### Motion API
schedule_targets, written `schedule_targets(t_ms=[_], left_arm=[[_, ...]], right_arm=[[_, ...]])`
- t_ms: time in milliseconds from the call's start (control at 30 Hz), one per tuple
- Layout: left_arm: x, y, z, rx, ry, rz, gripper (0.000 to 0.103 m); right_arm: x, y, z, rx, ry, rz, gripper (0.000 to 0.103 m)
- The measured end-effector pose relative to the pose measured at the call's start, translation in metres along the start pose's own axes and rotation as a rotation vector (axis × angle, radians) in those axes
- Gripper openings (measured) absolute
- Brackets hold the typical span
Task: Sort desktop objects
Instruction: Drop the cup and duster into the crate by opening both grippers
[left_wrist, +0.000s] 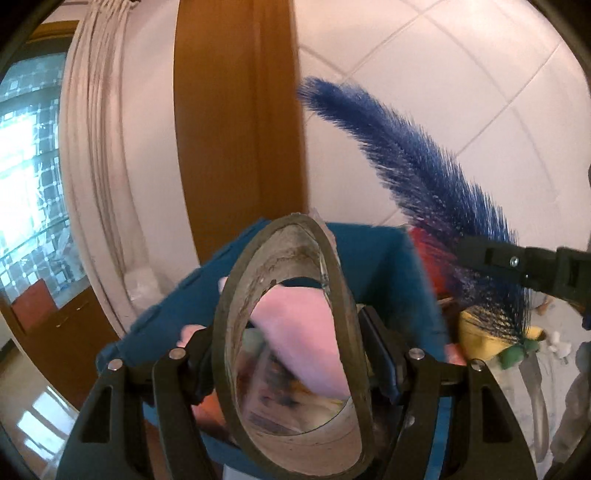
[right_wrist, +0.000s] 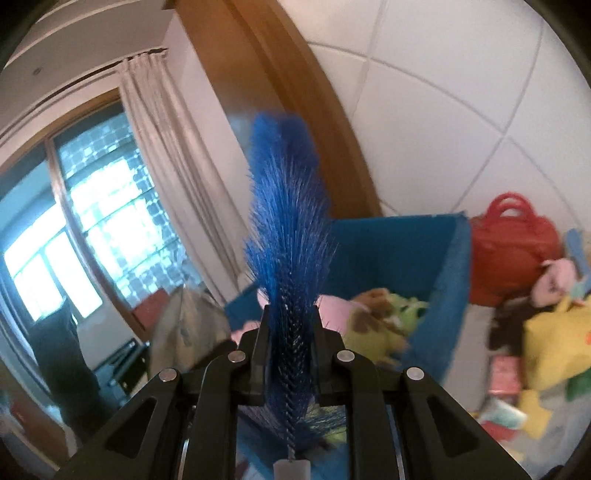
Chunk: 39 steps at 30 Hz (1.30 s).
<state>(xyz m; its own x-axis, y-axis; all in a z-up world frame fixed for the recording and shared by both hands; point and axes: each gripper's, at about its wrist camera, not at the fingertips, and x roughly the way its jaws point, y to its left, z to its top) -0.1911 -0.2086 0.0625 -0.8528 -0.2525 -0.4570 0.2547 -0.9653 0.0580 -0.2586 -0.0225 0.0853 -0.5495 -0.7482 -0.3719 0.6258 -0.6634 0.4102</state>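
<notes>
Left gripper (left_wrist: 291, 354) clamps a tape ring (left_wrist: 291, 347); right gripper (right_wrist: 290, 332) pinches a blue brush (right_wrist: 286, 221), handle hidden.

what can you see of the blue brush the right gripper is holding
The blue brush is a long, tapering bottle-style brush: dense bright-blue bristles around a twisted wire core, ending in a pale stub at the base. The right gripper is shut on its lower bristles, holding it upright in front of the blue bin. From the left wrist view it slants up against the white wall.
</notes>
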Motion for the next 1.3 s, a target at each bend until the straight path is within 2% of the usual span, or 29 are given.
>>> schedule_targets(t_ms=[233,333,367,400,433,467,533,600,667,933,1033,1300], left_arm=[[0.080,0.032,-0.015,0.000,0.158,-0.029,0.068],[0.094,0.036,-0.021,-0.001,0.192,-0.047,0.070],[0.097,0.037,-0.023,-0.002,0.198,-0.053,0.070],[0.099,0.037,-0.025,-0.002,0.199,-0.058,0.073],[0.099,0.037,-0.026,-0.002,0.194,-0.061,0.077],[0.098,0.037,-0.026,-0.004,0.188,-0.062,0.086],[0.096,0.038,-0.026,-0.007,0.176,-0.066,0.093],[0.086,0.034,-0.027,-0.012,0.167,-0.070,0.099],[0.079,0.033,-0.028,-0.014,0.153,-0.075,0.100],[0.056,0.026,-0.035,-0.007,0.127,-0.092,0.100],[0.047,0.021,-0.037,-0.010,0.120,-0.108,0.101],[-0.001,-0.037,-0.033,0.042,0.054,-0.222,0.100]], right_arm=[[0.095,-0.012,-0.023,0.081,0.131,-0.134,0.018],[0.109,-0.015,-0.033,0.080,0.175,-0.198,0.024],[0.106,-0.014,-0.032,0.080,0.160,-0.216,0.034],[0.103,-0.013,-0.029,0.077,0.141,-0.235,0.051],[0.101,-0.012,-0.028,0.075,0.131,-0.254,0.063],[0.100,-0.012,-0.027,0.071,0.124,-0.261,0.087],[0.097,-0.012,-0.024,0.064,0.112,-0.269,0.100],[0.092,-0.010,-0.026,0.060,0.102,-0.268,0.100],[0.087,-0.008,-0.029,0.060,0.089,-0.262,0.103],[0.064,-0.005,-0.037,0.053,0.058,-0.261,0.103],[0.047,-0.002,-0.037,0.046,0.020,-0.250,0.103],[-0.015,-0.011,-0.047,0.055,-0.066,-0.283,0.103]])
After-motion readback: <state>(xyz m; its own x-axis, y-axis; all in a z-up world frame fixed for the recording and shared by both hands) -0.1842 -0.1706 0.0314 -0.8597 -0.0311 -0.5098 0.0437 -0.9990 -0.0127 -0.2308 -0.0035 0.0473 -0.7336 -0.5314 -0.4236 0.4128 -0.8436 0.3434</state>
